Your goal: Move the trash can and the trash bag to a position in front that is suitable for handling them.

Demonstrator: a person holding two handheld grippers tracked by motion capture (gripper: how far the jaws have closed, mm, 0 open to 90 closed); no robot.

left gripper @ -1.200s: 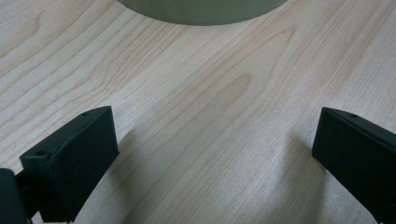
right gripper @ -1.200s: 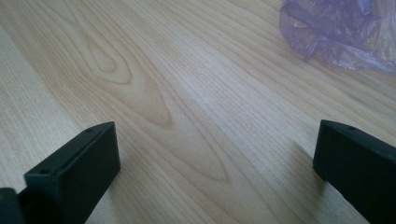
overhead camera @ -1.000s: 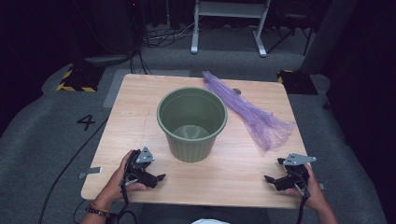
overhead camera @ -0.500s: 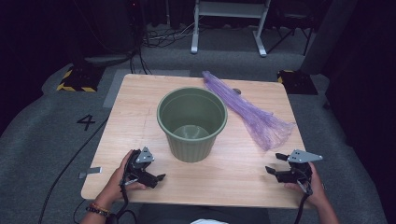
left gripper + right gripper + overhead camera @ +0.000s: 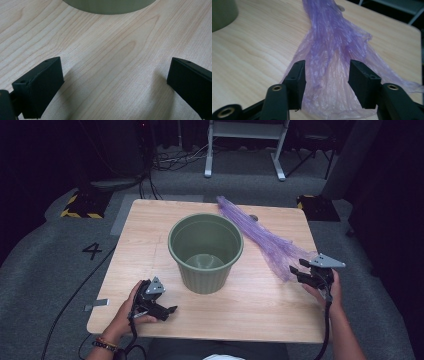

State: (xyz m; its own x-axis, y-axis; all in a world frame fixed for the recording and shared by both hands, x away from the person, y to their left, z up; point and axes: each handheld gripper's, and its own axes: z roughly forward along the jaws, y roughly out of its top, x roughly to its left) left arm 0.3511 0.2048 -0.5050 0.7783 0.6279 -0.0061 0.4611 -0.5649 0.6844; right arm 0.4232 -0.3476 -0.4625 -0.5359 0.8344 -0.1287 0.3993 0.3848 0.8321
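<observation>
Bucket [image 5: 205, 251] – green, ribbed, upright – sits mid-table on the wooden table [image 5: 260, 305], nothing visible inside but its bare bottom. Purple plastic bag [image 5: 260, 236] lies flat and crumpled, stretched from about 12 o'clock of the bucket's rim out toward 4 o'clock, near the table's right edge. My right gripper [image 5: 303, 271] hovers at the bag's near end, around 4 o'clock from the bucket; jaws partly open, bag film [image 5: 329, 62] seen between them in the right gripper view, nothing pinched – can't tell whether the tips touch the plastic. My left gripper [image 5: 169, 310] rests low at 7 o'clock from the bucket, hand wrapped on it, jaws spread wide over bare wood, holding nothing. Left gripper view: bucket base [image 5: 110, 5] just ahead of the jaws, apart from them.
</observation>
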